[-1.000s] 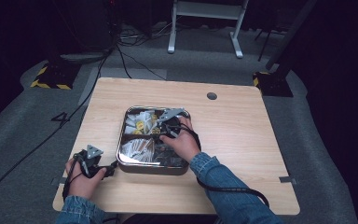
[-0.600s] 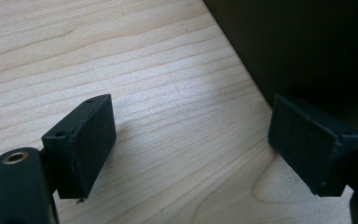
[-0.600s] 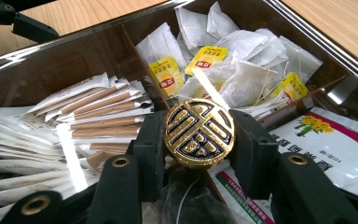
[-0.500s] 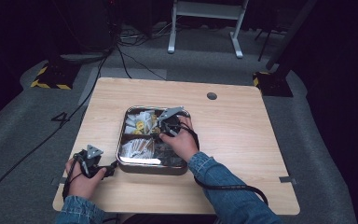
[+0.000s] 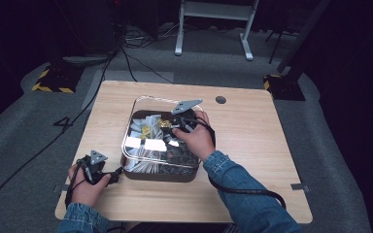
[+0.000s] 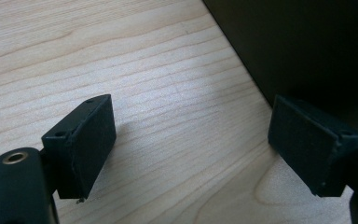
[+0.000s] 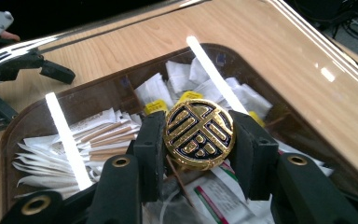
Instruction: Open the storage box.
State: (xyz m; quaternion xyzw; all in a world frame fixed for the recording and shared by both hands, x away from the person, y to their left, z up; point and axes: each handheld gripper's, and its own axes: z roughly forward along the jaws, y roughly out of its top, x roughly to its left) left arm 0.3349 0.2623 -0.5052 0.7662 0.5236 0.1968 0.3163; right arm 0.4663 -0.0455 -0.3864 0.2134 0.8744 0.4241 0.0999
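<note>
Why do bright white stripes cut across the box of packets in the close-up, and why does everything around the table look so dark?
In the right gripper view, the stripes are lamp glare on the box's clear lid, while the gold medallion between the jaws stays sharp. In the high view, light falls on the table and the floor beyond goes near black. In the left gripper view, the box wall is in deep shadow.

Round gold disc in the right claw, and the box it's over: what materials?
Disc: looks like polished gold metal with dark inlay, given sharp glints; plated plastic is possible. Box: dark walls, apparently under a clear glossy plastic cover, since light streaks reflect while packets show through.
</note>
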